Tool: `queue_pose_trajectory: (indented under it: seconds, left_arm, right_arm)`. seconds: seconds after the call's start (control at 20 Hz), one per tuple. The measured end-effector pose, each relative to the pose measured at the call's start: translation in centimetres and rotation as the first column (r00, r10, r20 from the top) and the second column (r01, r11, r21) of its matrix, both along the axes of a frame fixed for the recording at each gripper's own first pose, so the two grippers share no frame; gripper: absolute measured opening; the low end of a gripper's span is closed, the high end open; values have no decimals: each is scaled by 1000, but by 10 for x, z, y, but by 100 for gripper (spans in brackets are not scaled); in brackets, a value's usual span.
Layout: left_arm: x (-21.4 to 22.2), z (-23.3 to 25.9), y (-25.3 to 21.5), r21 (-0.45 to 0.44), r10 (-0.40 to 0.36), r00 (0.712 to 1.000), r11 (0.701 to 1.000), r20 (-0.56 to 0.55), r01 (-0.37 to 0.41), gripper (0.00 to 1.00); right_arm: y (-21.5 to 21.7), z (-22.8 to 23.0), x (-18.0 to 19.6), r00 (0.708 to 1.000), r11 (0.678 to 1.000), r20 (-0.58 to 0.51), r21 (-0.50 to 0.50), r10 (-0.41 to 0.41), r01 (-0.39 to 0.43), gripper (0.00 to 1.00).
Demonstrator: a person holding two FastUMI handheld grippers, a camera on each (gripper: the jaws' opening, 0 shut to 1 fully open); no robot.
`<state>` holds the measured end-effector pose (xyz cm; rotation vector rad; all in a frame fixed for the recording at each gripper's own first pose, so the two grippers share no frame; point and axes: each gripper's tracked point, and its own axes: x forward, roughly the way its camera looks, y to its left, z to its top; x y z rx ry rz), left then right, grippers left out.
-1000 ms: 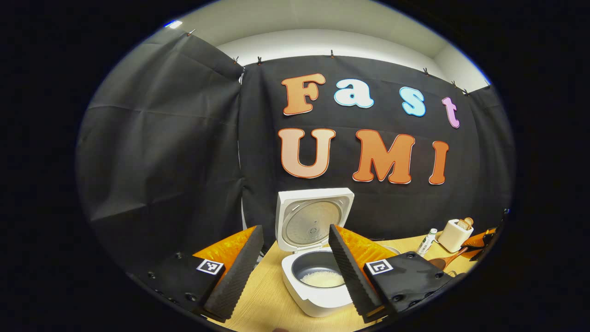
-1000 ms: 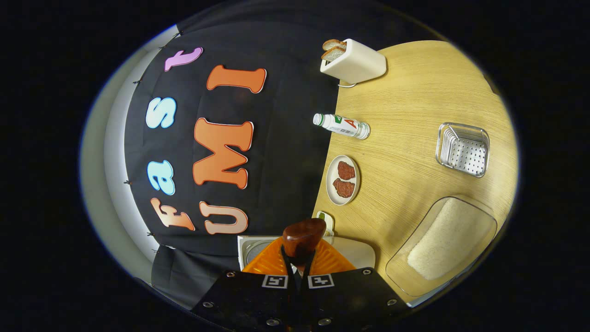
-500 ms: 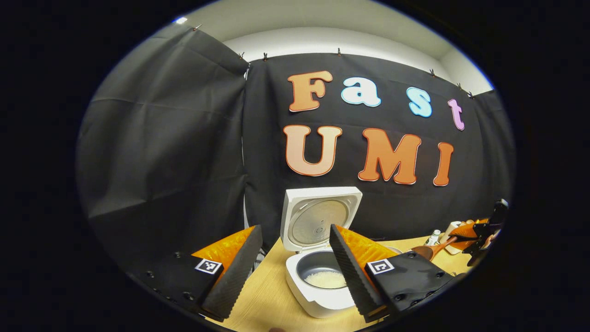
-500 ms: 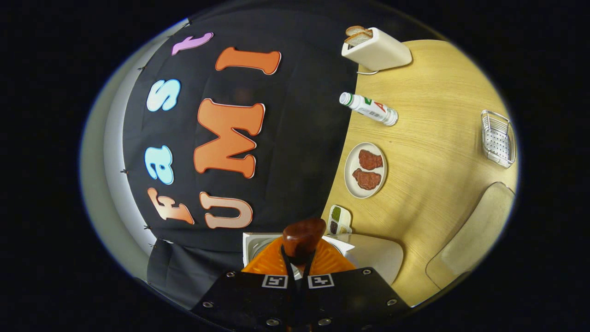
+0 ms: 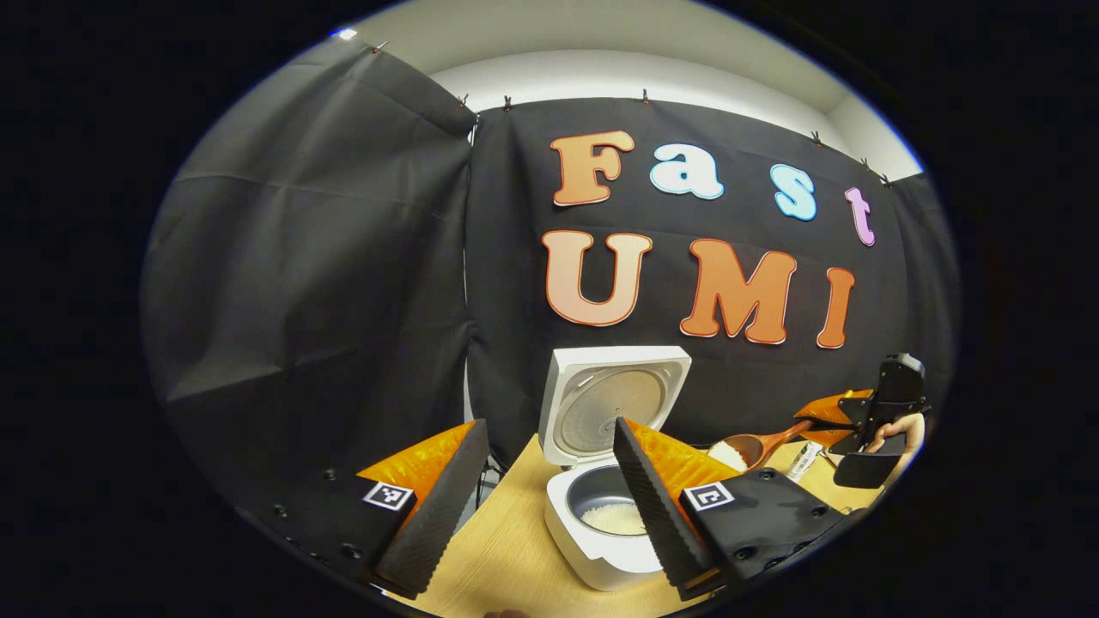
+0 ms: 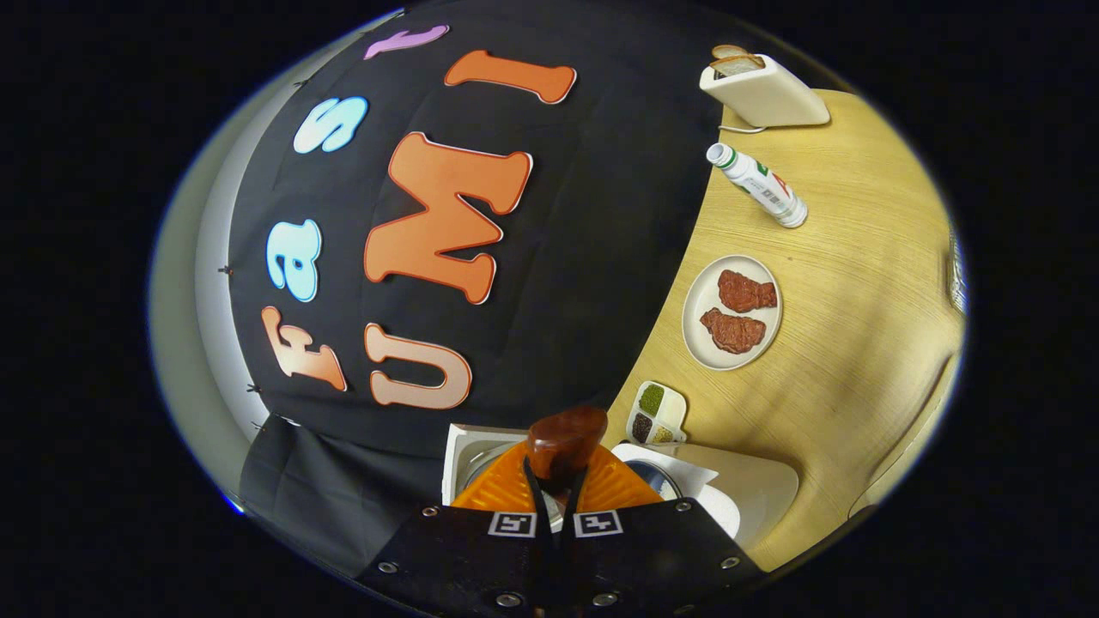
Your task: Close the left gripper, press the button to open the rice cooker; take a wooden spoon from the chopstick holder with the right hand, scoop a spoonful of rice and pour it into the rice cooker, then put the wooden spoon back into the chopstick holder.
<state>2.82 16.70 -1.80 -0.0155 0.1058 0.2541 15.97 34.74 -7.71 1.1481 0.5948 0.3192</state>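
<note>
Two fingers of the left gripper (image 5: pixel 549 498) stand spread wide apart with nothing between them, low over the table (image 5: pixel 506 558). Just past them sits the rice cooker (image 5: pixel 605 524), its lid up and some rice (image 5: pixel 614 518) lying in the pot. To its right, the right gripper (image 5: pixel 846 419) hangs in a hand (image 5: pixel 897 429), holding the wooden spoon (image 5: pixel 755 446) heaped with rice near the cooker. In the right gripper view its fingers are pressed together on the spoon's handle, with a plate (image 6: pixel 731 312) of meat, a bottle (image 6: pixel 760 184) and a toaster (image 6: pixel 762 86) on the table beyond
</note>
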Motion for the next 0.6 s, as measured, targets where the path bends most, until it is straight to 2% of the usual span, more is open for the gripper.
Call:
queue_pose_trajectory:
  seconds: [0.25, 0.6]
  left_arm:
    - [-5, -2, 6, -4, 14, 1000, 1000, -1, -14, 99]
    - [-9, -8, 7, -21, 14, 1000, 1000, -11, -14, 99]
  right_arm:
    - [26, 1, 7, 997, 994, 69, -106, 32, -24, 2]
    - [53, 12, 8, 985, 979, 154, -199, 84, -53, 2]
